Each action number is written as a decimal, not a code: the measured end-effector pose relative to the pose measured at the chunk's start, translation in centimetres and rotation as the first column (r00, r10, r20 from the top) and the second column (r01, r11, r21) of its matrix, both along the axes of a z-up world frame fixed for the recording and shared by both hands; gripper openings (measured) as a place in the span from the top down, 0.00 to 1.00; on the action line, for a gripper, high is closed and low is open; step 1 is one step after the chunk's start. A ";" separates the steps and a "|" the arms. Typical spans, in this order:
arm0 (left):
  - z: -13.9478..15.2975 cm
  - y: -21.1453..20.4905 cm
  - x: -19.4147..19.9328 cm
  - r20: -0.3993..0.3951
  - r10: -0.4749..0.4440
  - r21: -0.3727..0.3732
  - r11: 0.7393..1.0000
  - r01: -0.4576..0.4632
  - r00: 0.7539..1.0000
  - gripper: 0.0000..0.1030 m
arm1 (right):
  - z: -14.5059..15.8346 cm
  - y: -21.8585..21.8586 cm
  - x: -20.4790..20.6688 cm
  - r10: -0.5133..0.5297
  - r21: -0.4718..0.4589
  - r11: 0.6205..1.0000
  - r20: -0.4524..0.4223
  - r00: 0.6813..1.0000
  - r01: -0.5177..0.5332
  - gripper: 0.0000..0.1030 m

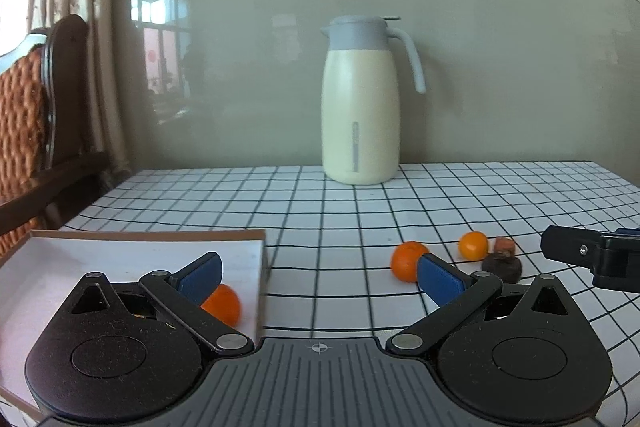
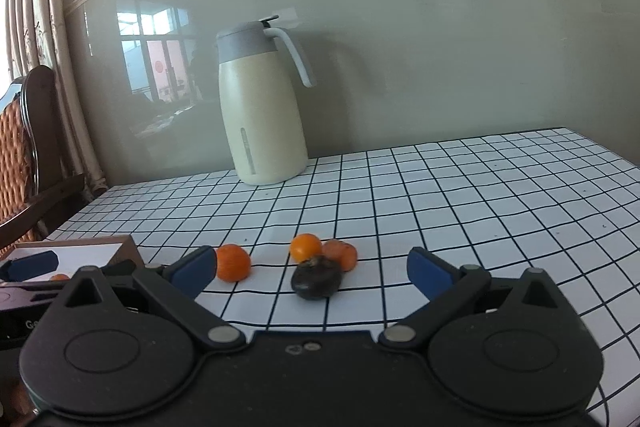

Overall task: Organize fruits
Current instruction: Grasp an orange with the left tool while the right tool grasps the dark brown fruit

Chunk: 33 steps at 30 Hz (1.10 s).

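Both hand-held grippers — left (image 1: 319, 277) and right (image 2: 311, 271) — spread apart, gripping nothing. One orange (image 1: 223, 303) inside the box (image 1: 120, 247). To the box's right on the checked tabletop (image 2: 460, 211): three oranges (image 2: 233, 262) around a dark fruit (image 2: 317, 278) — thermos (image 2: 262, 107) far behind.

White cloth with a black grid covers the counter (image 2: 440, 195). A cream steel jug (image 2: 262, 115) wears a grey lid. Round orange mandarins (image 2: 233, 262) lie by a dark brown-black fruit (image 2: 316, 279). Blue pads (image 2: 426, 273) line each black tool.
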<state>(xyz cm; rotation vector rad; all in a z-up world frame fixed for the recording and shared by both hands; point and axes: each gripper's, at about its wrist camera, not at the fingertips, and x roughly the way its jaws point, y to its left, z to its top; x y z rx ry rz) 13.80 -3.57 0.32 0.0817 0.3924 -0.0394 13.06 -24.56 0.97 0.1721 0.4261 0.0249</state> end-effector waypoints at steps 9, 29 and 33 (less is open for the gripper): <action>-0.8 -1.8 1.2 -0.041 -0.025 -0.003 1.000 0.025 0.999 0.00 | -0.7 -1.3 0.6 -0.037 0.003 0.999 -0.038 0.999 0.037 0.13; -2.6 -4.5 4.9 -0.130 -0.059 0.005 0.998 0.060 0.990 0.11 | -2.3 -1.3 4.3 -0.038 0.065 0.997 -0.116 0.993 0.045 0.41; -3.1 -4.6 6.0 -0.157 -0.053 -0.012 0.999 0.052 0.986 0.13 | -2.8 -1.2 5.1 -0.037 0.070 0.996 -0.133 0.990 0.047 0.46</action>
